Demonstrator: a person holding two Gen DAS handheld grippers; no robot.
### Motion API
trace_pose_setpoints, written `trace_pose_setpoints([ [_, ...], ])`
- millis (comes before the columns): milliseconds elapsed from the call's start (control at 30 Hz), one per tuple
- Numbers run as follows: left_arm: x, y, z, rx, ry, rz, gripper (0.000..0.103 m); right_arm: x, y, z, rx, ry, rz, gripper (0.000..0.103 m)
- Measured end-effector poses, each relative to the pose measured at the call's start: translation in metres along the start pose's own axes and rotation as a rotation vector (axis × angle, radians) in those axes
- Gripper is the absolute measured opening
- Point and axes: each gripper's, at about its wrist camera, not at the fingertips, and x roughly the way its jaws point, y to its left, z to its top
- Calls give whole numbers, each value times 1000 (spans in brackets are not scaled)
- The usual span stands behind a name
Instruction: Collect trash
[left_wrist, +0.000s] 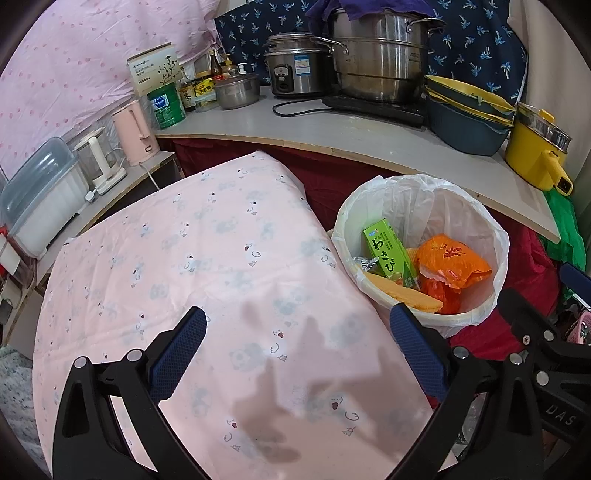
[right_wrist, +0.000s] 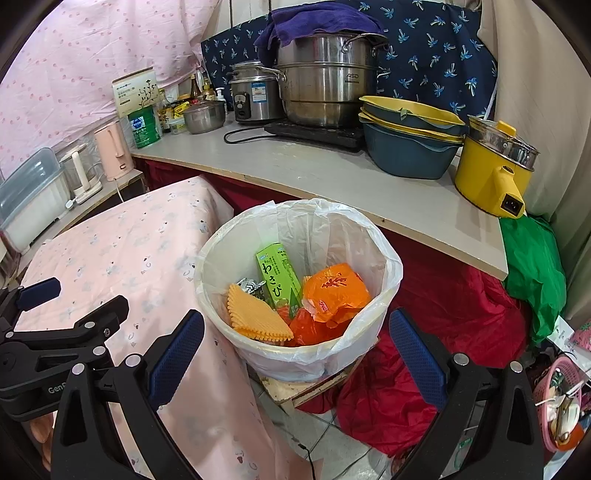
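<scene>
A white trash bin (right_wrist: 221, 317) lined with a clear bag stands on a low wooden board beside a pink-covered table (left_wrist: 221, 258). Inside lie a green wasabi box (right_wrist: 279, 277), an orange wrapper (right_wrist: 336, 288), a yellow ridged piece (right_wrist: 255, 317) and a silver wrapper. The bin also shows in the left wrist view (left_wrist: 354, 210). My left gripper (left_wrist: 297, 354) is open and empty above the pink cloth, left of the bin. My right gripper (right_wrist: 295, 354) is open and empty, just in front of and above the bin.
A grey counter (right_wrist: 295, 166) behind the bin carries a steel steamer pot (right_wrist: 325, 92), a rice cooker (right_wrist: 251, 96), stacked blue and yellow basins (right_wrist: 406, 140) and a yellow electric pot (right_wrist: 491, 170). Red cloth (right_wrist: 424, 332) and a green bag (right_wrist: 535, 269) lie on the right.
</scene>
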Motion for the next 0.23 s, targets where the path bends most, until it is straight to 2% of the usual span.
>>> trace_pose_setpoints([
  [233, 1, 6, -2, -9, 7, -11, 95, 0, -3, -2, 6, 4, -8, 97],
])
